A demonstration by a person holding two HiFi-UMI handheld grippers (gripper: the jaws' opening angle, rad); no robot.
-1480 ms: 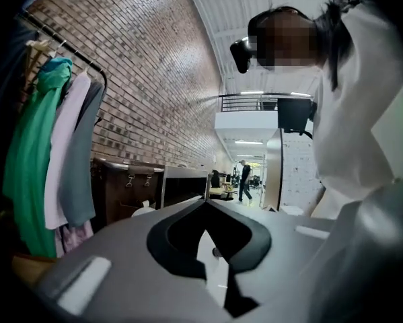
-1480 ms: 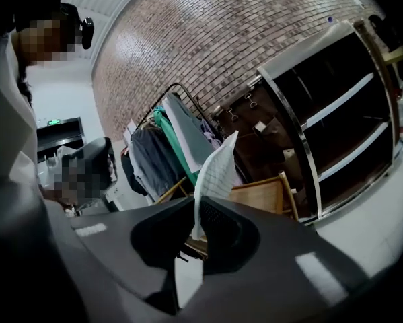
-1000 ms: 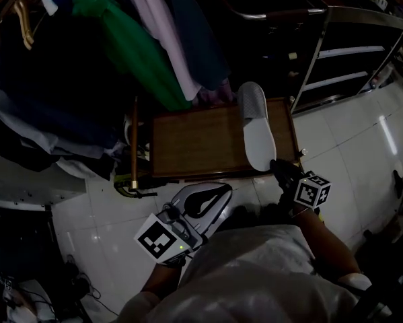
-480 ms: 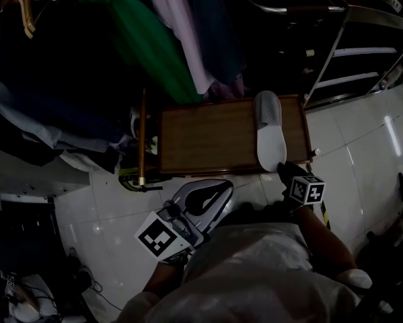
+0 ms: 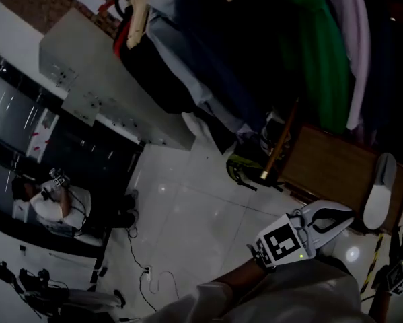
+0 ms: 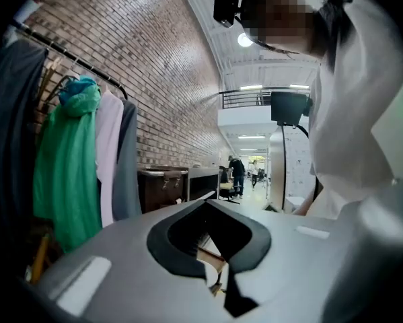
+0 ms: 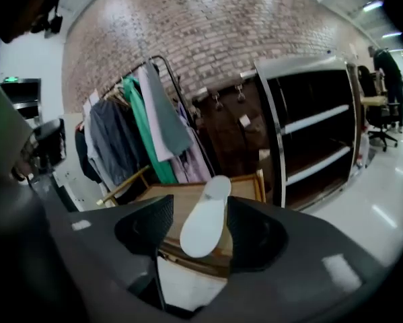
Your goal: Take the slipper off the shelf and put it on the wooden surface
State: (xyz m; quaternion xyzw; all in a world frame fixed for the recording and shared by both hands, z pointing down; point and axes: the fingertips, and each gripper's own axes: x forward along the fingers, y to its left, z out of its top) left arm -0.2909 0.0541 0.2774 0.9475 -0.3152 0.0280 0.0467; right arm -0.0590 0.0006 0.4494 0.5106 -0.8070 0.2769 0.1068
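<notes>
A pale grey slipper [image 7: 206, 217] lies sole up on the low wooden surface [image 7: 171, 204], its heel overhanging the near edge. My right gripper [image 7: 198, 233] sits just short of it. Its jaws are opening, and the slipper shows in the gap with neither pad touching it. In the head view the slipper [image 5: 379, 191] rests at the right end of the wooden surface [image 5: 322, 167]. My left gripper [image 5: 324, 219] hovers below the wood's front edge, shut and empty. The right gripper's marker cube [image 5: 400, 278] shows at the bottom right corner.
The dark metal shelf [image 7: 309, 133] stands right of the wood. A rack of hanging clothes [image 5: 282, 39] crowds over its far side. A grey cabinet [image 5: 107, 79], a seated person [image 5: 50, 206] and floor cables [image 5: 147, 274] lie to the left on white tiles.
The head view has swung left, so the wood and slipper now sit at its right edge. The right gripper has drawn back from the slipper's heel.
</notes>
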